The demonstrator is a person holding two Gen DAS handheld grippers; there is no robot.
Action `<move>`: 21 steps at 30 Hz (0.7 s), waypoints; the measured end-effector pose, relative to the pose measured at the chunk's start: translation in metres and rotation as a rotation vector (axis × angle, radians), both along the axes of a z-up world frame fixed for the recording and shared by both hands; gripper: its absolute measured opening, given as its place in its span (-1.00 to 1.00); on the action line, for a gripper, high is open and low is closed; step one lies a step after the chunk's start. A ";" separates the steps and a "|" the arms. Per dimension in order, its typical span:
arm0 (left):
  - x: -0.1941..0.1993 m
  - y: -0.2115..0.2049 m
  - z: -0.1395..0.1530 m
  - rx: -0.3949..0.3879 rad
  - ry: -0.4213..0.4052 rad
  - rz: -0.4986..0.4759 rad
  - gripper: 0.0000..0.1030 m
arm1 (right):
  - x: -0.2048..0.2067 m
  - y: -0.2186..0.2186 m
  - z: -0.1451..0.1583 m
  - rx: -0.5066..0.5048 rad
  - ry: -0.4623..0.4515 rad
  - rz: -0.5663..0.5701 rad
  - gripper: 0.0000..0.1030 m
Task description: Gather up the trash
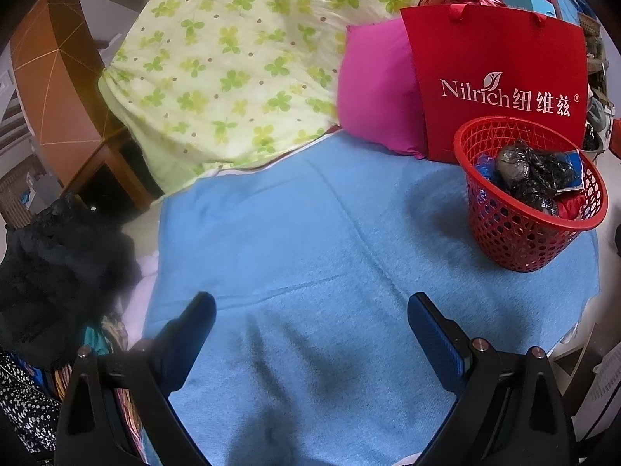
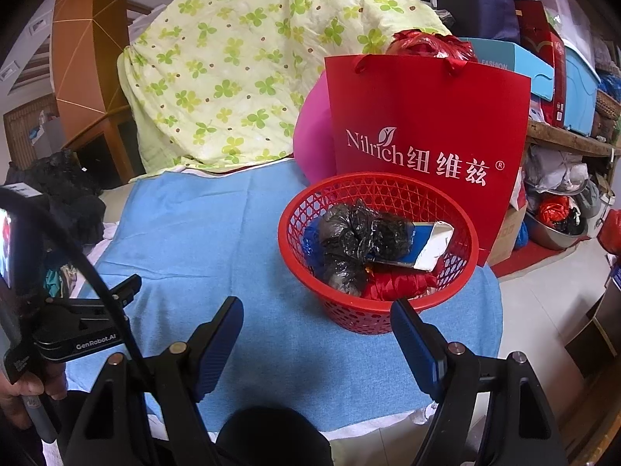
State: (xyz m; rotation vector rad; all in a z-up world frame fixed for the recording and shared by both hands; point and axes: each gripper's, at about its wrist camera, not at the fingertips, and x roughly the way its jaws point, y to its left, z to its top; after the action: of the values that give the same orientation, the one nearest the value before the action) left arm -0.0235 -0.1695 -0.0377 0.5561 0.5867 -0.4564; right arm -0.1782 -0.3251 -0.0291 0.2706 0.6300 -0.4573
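A red mesh basket (image 1: 520,233) (image 2: 349,314) stands on a blue towel (image 1: 310,233) (image 2: 202,233), on its right side. In the basket lie crumpled black plastic bags (image 1: 531,171) (image 2: 357,237), a blue and silver wrapper (image 2: 423,246), blue plastic (image 2: 310,242) and red plastic (image 2: 396,285). My left gripper (image 1: 312,310) is open and empty over the towel, left of the basket. My right gripper (image 2: 316,314) is open and empty, just in front of the basket. The left gripper also shows in the right wrist view (image 2: 124,287).
A red Nilrich paper bag (image 1: 500,77) (image 2: 427,136) stands behind the basket, beside a pink cushion (image 1: 376,85) (image 2: 312,139). A green clover quilt (image 1: 233,58) (image 2: 233,70) is heaped at the back. Black cloth (image 1: 58,264) lies at the left. Boxes and shelves (image 2: 562,77) crowd the right.
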 end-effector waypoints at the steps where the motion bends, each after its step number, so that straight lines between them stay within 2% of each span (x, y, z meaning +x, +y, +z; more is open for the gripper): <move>1: 0.000 0.000 0.000 0.001 0.000 0.001 0.92 | 0.000 0.000 0.000 -0.001 0.001 0.000 0.57; 21: -0.008 0.002 0.004 -0.004 -0.012 -0.013 0.92 | -0.002 0.003 0.006 -0.018 -0.005 0.001 0.57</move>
State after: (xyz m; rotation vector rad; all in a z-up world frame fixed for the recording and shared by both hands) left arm -0.0313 -0.1673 -0.0335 0.5591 0.5710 -0.4660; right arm -0.1805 -0.3217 -0.0229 0.2541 0.6205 -0.4613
